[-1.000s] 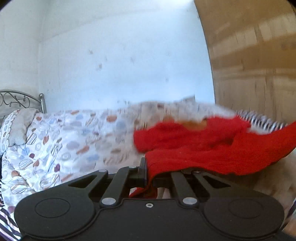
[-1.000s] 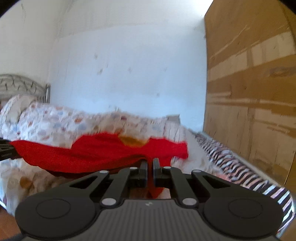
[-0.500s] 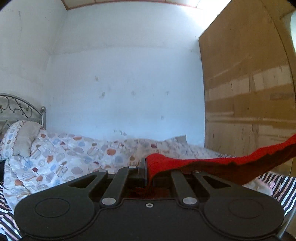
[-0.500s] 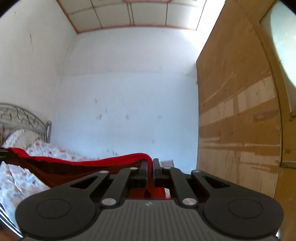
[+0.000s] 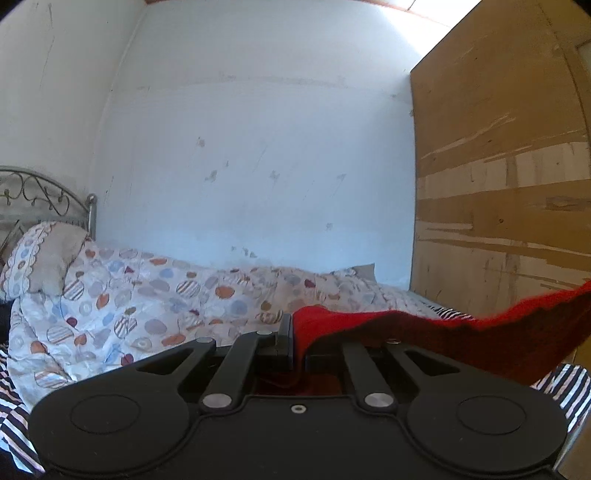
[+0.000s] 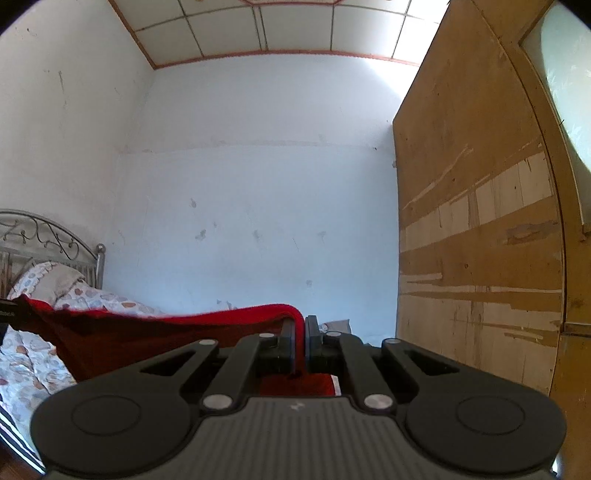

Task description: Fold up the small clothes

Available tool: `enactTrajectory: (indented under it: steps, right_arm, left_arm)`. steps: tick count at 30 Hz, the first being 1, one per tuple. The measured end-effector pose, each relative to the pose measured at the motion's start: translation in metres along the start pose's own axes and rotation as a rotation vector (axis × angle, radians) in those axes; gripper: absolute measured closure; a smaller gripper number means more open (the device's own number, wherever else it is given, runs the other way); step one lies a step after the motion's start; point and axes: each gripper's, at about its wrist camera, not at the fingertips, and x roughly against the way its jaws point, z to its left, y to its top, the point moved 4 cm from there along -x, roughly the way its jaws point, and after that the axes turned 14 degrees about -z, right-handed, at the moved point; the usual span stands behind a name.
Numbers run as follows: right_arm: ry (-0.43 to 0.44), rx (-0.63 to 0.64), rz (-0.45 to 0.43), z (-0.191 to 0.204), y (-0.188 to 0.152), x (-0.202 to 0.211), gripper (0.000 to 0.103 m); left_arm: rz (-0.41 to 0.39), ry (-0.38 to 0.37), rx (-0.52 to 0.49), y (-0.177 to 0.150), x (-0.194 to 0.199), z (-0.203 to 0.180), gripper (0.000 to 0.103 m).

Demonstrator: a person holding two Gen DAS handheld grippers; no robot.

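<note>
Both grippers up vs 1 s ago: red cloth (image 5: 436,332) was draped on the bed, now lifted clear and strung between them. Left gripper (image 5: 298,334) clamped on one end, right gripper (image 6: 300,334) clamped on the other. Only right view shows ceiling (image 6: 295,26) + window (image 6: 569,81); left view shows more quilt (image 5: 147,302) and striped sheet (image 5: 561,384). Cloth long axis approx level, running gripper to gripper, sagging mid-span.

Both views are taken from low behind a hand-held gripper, looking roughly level across the bed (image 5: 155,306) towards the white wall (image 5: 258,147). The quilt, metal headboard (image 6: 44,236), wooden panel (image 6: 476,229) and red garment (image 6: 166,325) are shared.
</note>
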Motion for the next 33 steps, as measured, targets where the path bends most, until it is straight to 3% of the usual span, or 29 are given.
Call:
enactTrajectory:
  steps: [8, 21, 33]
  right_arm:
    - [0.002, 0.020, 0.046, -0.002, -0.023, -0.052, 0.098]
    - [0.022, 0.041, 0.102, -0.022, -0.079, -0.189, 0.097]
    - [0.007, 0.052, 0.326, -0.027, -0.189, -0.291, 0.097]
  left_arm:
    - [0.057, -0.010, -0.025, -0.008, -0.060, 0.005, 0.098]
    - [0.120, -0.018, -0.059, -0.033, -0.204, 0.002, 0.098]
    - [0.334, -0.025, -0.089, -0.120, -0.327, -0.003, 0.098]
